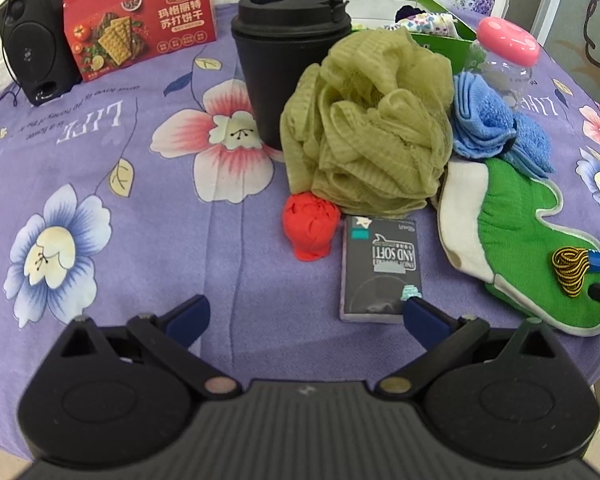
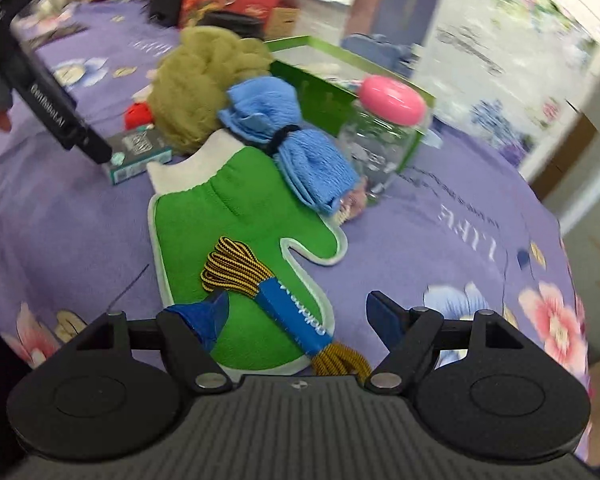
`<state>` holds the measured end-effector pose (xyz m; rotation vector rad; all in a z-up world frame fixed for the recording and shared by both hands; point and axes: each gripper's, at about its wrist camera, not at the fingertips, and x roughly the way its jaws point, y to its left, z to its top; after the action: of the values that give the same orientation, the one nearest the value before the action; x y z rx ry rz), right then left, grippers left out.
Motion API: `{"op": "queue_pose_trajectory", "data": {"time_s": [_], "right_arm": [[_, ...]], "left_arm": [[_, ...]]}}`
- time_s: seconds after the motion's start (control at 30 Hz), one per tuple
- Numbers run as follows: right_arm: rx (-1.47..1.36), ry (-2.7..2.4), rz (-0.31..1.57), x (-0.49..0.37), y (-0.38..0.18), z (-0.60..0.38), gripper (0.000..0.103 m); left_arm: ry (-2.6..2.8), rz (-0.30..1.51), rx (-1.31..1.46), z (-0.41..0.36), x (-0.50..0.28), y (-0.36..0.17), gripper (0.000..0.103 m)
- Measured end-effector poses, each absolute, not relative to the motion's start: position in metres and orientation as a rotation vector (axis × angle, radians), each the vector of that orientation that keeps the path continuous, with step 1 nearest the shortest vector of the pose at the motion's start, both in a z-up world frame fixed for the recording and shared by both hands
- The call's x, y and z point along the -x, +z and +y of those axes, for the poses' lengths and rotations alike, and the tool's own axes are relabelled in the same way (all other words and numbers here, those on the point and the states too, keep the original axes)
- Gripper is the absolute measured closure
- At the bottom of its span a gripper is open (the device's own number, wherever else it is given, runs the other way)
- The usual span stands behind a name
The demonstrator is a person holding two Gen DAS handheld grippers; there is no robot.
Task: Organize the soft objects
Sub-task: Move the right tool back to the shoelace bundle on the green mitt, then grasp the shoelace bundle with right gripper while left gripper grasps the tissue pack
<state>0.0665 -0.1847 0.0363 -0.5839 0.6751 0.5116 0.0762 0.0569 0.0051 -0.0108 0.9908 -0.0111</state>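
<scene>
My right gripper (image 2: 298, 308) stands open over a green mitt (image 2: 240, 208). A yellow-and-black lace bundle (image 2: 236, 268) with a blue band lies on the mitt between its jaws, and the pads do not press on it. A tied blue towel (image 2: 292, 136) and an olive mesh pouf (image 2: 196, 80) lie beyond the mitt. My left gripper (image 1: 306, 314) is open above the purple cloth with nothing between its fingers. Its right fingertip sits at the near corner of a dark tissue pack (image 1: 380, 272). A red soft ball (image 1: 310, 226) rests beside the pouf (image 1: 368, 128).
A green box (image 1: 440, 36) holding some fabric stands at the back. A clear jar with a pink lid (image 1: 504, 52) is beside it. A black lidded cup (image 1: 292, 64), a red cracker box (image 1: 140, 24) and a black speaker (image 1: 32, 40) line the far side.
</scene>
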Motion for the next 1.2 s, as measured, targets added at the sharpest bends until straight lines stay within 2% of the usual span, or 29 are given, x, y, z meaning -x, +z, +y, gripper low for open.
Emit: {"op": "queue_pose_trajectory", "data": {"time_s": [0.2, 0.4, 0.5, 0.8, 0.93, 1.2], "right_arm": [[0.675, 0.606, 0.727, -0.078, 0.035, -0.192, 0.042], [0.617, 0.585, 0.738, -0.077, 0.027, -0.207, 0.041], [0.704, 0.582, 0.646, -0.072, 0.029, -0.194, 0.041], [0.884, 0.645, 0.631, -0.074, 0.017, -0.172, 0.042], [0.990, 0.686, 0.488, -0.057, 0.007, -0.173, 0.042], [0.716, 0.684, 0.599, -0.075, 0.036, -0.183, 0.049]], "left_arm": [[-0.017, 0.995, -0.013, 0.050, -0.077, 0.005, 0.000], [-0.031, 1.004, -0.018, 0.045, -0.085, 0.003, 0.000], [-0.034, 1.012, -0.028, 0.041, -0.087, 0.001, 0.000], [-0.041, 1.003, -0.052, 0.037, -0.085, 0.003, 0.000], [-0.085, 0.981, -0.043, 0.034, -0.085, 0.007, 0.000], [-0.115, 1.035, -0.022, 0.030, -0.099, -0.009, 0.001]]}}
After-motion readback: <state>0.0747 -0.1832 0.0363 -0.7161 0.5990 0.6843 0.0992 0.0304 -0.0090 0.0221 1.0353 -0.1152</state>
